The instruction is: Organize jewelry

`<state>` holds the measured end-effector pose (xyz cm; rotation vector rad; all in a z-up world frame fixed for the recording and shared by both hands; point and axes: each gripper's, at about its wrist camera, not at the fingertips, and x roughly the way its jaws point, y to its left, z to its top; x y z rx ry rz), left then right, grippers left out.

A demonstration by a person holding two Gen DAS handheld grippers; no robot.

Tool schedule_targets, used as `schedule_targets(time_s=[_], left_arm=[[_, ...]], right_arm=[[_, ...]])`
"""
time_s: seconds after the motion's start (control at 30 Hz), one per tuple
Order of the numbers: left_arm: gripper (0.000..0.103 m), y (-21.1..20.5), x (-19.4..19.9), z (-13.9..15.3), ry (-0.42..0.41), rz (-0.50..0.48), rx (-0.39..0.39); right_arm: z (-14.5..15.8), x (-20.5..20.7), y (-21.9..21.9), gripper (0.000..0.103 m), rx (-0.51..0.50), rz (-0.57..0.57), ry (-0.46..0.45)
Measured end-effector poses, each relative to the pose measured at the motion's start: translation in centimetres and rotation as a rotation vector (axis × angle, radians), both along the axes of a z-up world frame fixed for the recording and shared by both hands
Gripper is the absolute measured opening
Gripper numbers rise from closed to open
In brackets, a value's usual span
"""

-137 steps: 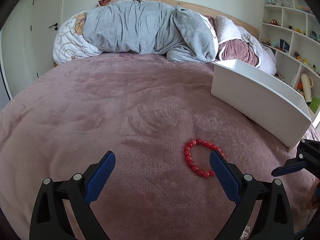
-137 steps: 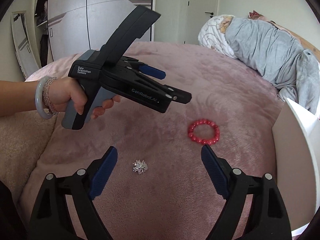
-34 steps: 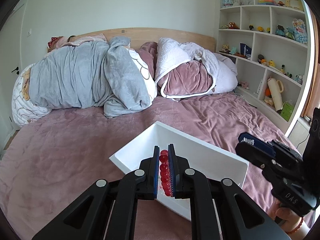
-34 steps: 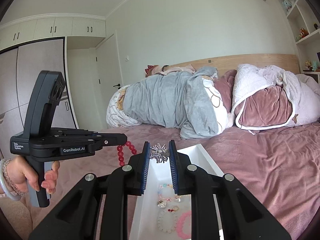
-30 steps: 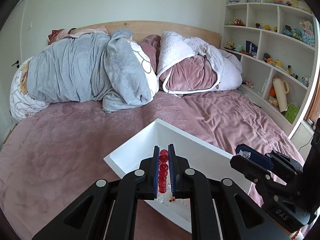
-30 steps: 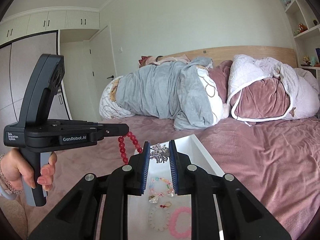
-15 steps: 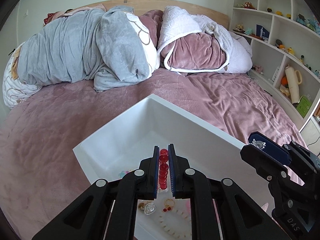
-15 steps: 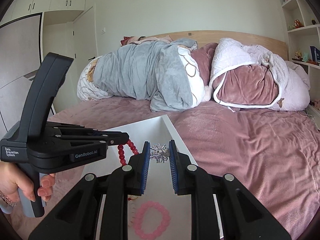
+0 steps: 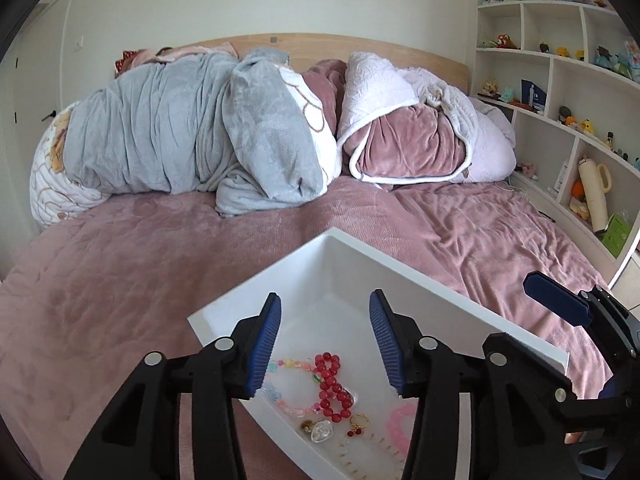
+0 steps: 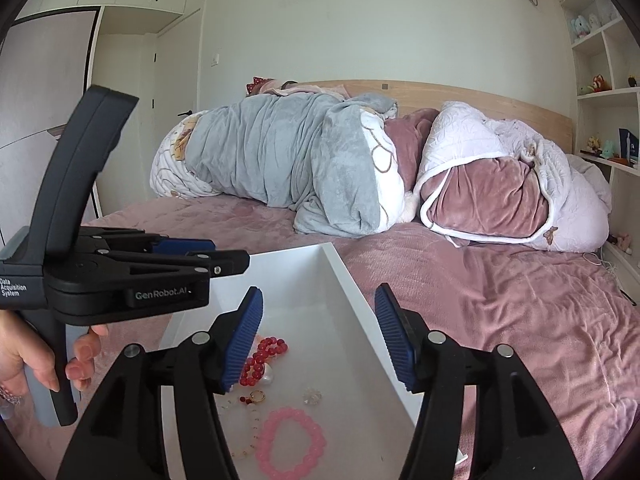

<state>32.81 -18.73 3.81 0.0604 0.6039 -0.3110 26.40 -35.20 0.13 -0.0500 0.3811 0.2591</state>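
Both grippers opening over the tray, jewelry lying inside.

Left gripper (image 9: 325,338): jaws parting, nothing between the pads, hovering above the near end of the white tray (image 9: 404,268). Right gripper (image 10: 319,338): jaws likewise spreading, empty, pointing along the tray from the other side. Red bracelet (image 9: 333,386) is lying loose on the tray floor, resting across a pastel bracelet (image 9: 289,365); a pink bracelet (image 10: 291,446) is sitting nearer the right camera, with a small clear piece (image 10: 312,396) and a ring (image 10: 257,396) between. Tray is resting on the pink bedspread (image 9: 120,272). Handling, as a judgement: beads are light, hard and smooth, the strand limp, so a pinch across two or three beads should be holding best; the small clear piece looks fragile and prone to slipping.
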Motion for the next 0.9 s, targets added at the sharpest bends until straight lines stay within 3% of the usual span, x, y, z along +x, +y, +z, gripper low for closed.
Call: schedule_targets(time_s=[0.1, 0.2, 0.43, 0.53, 0.67, 0.73, 0.9], left_arm=[[0.059, 0.5, -1.5, 1.9, -0.075, 0.017, 0.026], [0.073, 1.3, -3.3, 3.9, -0.145, 0.040, 0.037], [0.094, 3.6, -8.6, 7.4, -0.272, 0.089, 0.049], [0.100, 4.5, -10.8, 7.7, -0.272, 0.123, 0.031], [0.100, 5.3, -13.3, 7.1, -0.272, 0.216, 0.037], [0.100, 5.2, -14.5, 6.5, -0.272, 0.224, 0.039], [0.100, 4.6, -17.1, 4.7, -0.238, 0.223, 0.025]], right_arm=[[0.5, -0.6, 0.3, 0.070, -0.021, -0.009, -0.030], [1.0, -1.1, 0.6, 0.074, -0.032, -0.015, -0.052], [2.6, -3.6, 0.8, 0.083, -0.061, -0.035, -0.094], [3.4, -5.7, 0.0, 0.087, -0.025, -0.041, -0.098], [4.3, -8.5, -1.1, 0.093, 0.015, -0.064, -0.104], [4.3, -9.7, -1.5, 0.098, 0.020, -0.079, -0.100], [3.0, -12.8, -2.5, 0.098, 0.049, -0.098, -0.038]])
